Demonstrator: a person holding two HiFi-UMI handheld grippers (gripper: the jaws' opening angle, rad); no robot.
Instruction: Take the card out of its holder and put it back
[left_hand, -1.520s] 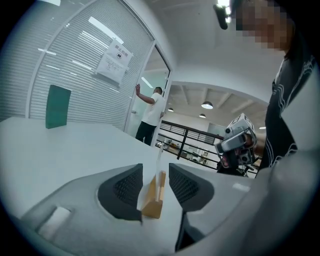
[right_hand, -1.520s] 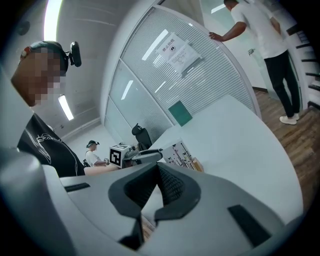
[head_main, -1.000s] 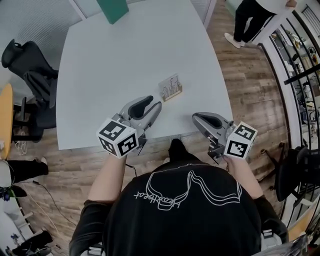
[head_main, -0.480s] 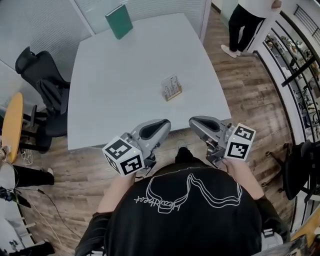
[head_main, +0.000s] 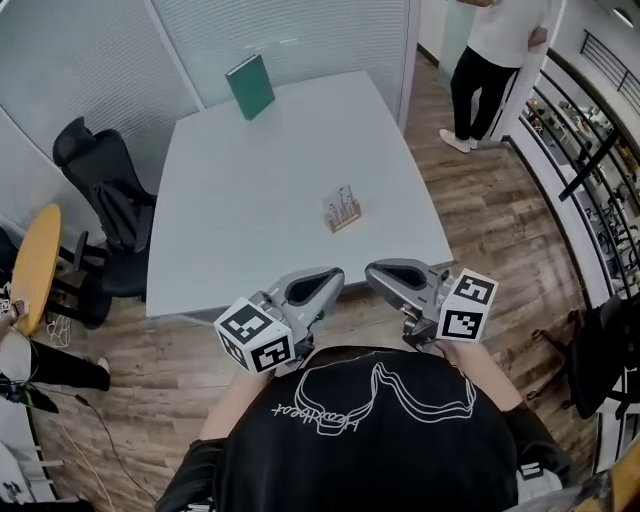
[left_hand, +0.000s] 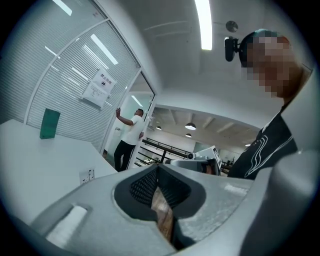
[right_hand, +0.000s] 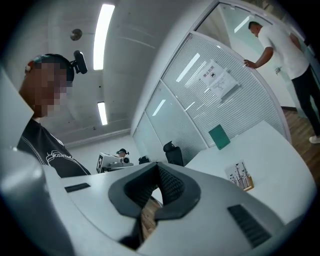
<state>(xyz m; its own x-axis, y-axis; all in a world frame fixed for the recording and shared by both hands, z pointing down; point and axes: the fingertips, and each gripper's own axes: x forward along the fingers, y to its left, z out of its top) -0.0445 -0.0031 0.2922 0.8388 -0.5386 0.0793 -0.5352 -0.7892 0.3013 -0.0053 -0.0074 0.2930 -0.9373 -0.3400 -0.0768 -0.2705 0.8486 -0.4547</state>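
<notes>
A small printed card stands upright in its wooden holder (head_main: 341, 211) on the white table (head_main: 250, 200), right of middle. Both grippers hang close to my chest at the table's near edge, well short of the holder. My left gripper (head_main: 324, 284) points right, my right gripper (head_main: 379, 275) points left, tips nearly facing. In the left gripper view the left gripper (left_hand: 156, 173) has its pads pressed together with nothing between. The right gripper (right_hand: 159, 172) is likewise shut and empty. The holder (right_hand: 240, 176) shows far off to the right in the right gripper view.
A green book (head_main: 250, 86) stands at the table's far edge. A black office chair (head_main: 100, 190) and a yellow round table (head_main: 35, 265) are at the left. A person (head_main: 490, 60) stands by the glass wall at the far right, near a railing (head_main: 590, 150).
Both grippers have drawn back from over the table toward my body and come closer together. The head view has tilted up and shows more of the room.
</notes>
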